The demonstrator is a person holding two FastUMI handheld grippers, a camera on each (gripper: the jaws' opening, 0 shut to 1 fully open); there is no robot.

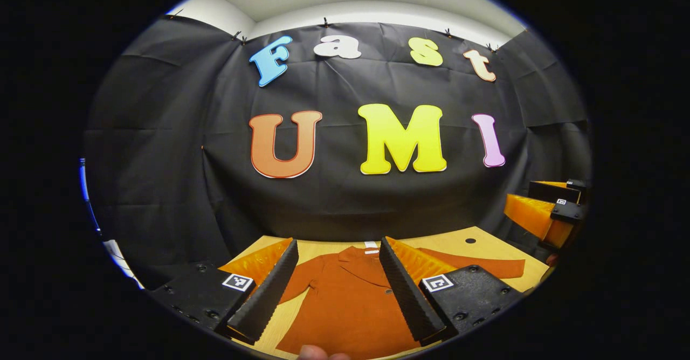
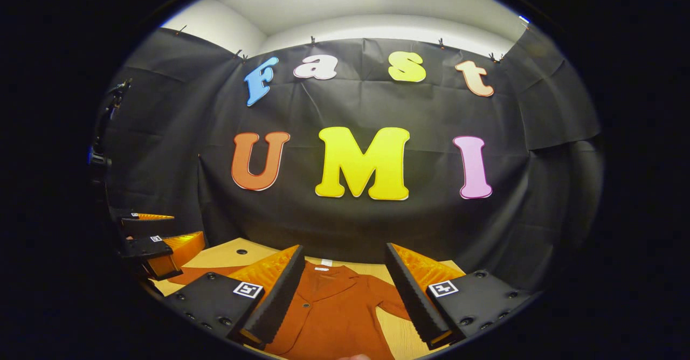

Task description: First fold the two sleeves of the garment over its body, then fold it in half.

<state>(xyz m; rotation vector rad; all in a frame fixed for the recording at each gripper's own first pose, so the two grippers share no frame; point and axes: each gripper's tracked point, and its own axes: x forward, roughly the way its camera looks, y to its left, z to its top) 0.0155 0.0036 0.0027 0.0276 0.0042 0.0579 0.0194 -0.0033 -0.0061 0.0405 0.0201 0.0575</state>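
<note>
Both tongs are held up above the worktop (image 1: 463, 244), level and side by side, which looks like a ready stance before the first sleeve fold: each pair looks down along its own fingers at the garment (image 1: 350, 300) below. The left tongs (image 1: 338, 290) stand wide apart with nothing between them, and so do the right tongs (image 2: 342, 295); neither touches the cloth. The garment is a rust-orange jacket lying flat on the pale wooden worktop, front side up, collar toward the booth's back wall with a small white tag at the neck, a button showing on the front. Its sleeves are spread outward, away from the body, so I judge no fold has been made yet
</note>
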